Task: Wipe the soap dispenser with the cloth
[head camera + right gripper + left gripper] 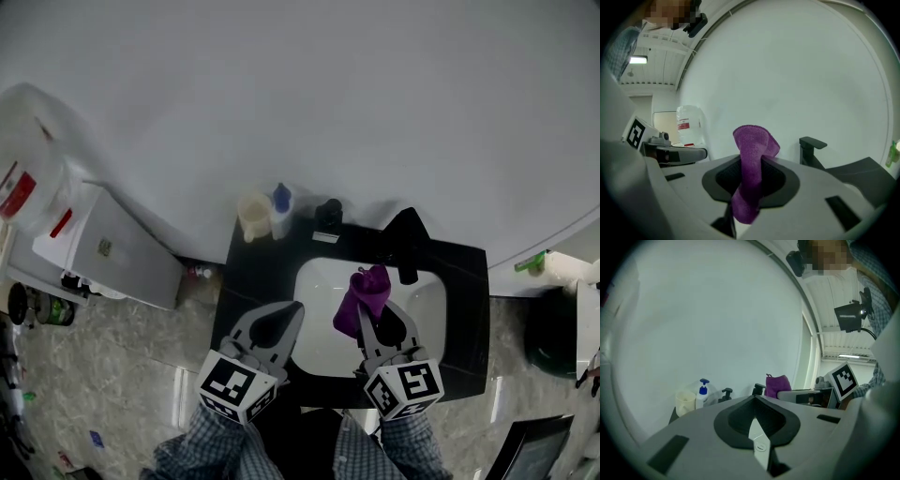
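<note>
The soap dispenser (280, 210), a white bottle with a blue pump, stands at the back left of the black counter (464, 300); the left gripper view shows the dispenser (701, 395) far ahead. Over the white basin (323, 281), my right gripper (367, 315) is shut on a purple cloth (364, 296), which sticks up between its jaws (751, 161). My left gripper (289, 313) hovers over the basin's left rim, shut and empty, its tips (755, 399) pressed together. Both are well short of the dispenser.
A cream cup (252, 215) stands left of the dispenser, and a small black fixture (328, 217) to its right. A black faucet (408, 246) rises behind the basin. A large water jug (23, 183) sits on a white unit at left, and a dark bin (553, 333) at right.
</note>
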Available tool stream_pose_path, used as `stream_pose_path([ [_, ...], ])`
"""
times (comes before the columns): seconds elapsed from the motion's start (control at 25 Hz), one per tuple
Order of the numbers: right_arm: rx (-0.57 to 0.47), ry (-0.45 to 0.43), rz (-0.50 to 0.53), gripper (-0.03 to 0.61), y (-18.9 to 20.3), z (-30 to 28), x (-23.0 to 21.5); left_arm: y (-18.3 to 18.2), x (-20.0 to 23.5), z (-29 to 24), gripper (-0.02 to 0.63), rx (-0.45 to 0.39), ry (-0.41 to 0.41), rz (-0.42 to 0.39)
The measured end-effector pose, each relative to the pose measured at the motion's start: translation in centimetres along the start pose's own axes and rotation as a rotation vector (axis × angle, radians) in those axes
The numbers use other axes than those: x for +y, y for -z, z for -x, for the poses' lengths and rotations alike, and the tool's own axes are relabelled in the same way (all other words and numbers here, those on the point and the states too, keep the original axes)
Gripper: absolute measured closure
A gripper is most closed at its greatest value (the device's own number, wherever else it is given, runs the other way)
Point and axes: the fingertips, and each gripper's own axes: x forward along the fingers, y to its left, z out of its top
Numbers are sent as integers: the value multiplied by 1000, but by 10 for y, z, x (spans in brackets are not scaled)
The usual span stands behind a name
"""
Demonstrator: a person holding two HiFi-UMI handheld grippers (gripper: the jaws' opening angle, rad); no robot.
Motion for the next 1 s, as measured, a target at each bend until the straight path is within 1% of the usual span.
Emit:
stream_pose_path([
  [0.16, 12, -3, -6, 488, -2, -27, -8, 2, 14, -16, 603, 14, 14, 41],
  [0.32, 25, -24, 18, 488, -5, -51, -19, 10, 25, -24, 603, 30, -4, 63],
  [0.56, 33, -66, 44, 488, -14, -93, -34, 16, 34, -28, 603, 36, -57, 78],
  [0.68, 31, -82, 38, 488, -20, -115, -38, 15, 37, -30, 603, 35, -85, 71],
  [0.84, 39, -95, 39, 488, -26, -143, -45, 14, 43, -29, 603, 25, -126, 81],
  [1.0, 62, -112, 51, 488, -25, -170, -51, 20, 48, -27, 603, 31, -156, 100],
])
